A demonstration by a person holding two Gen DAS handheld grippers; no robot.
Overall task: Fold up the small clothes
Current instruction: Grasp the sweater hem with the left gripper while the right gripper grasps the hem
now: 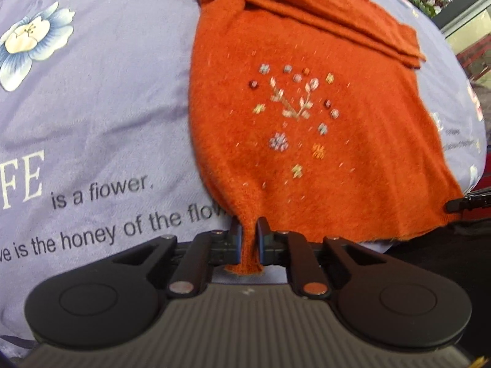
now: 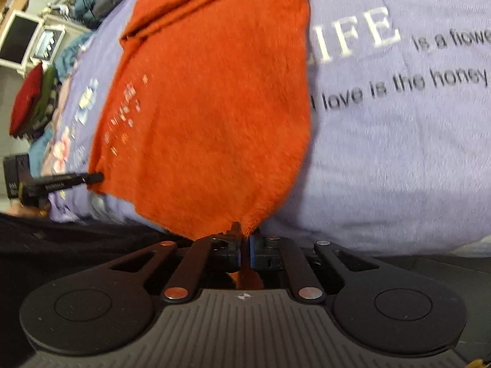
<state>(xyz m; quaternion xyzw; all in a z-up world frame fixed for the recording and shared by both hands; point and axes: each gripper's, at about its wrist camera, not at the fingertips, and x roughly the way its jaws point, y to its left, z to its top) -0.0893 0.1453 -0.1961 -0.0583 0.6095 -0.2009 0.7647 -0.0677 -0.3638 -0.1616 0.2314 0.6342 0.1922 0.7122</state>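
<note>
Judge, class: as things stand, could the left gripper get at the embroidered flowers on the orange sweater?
Probably not yet: the left gripper is shut on the orange sweater hem. The embroidered flowers lie uncovered ahead, so only that grip stops it.

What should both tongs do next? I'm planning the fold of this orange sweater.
Probably lift both hem corners together and carry them toward the folded-in sleeves. The left tongs and right tongs each pinch a near corner of the sweater, which lies flat on the bedsheet.
</note>
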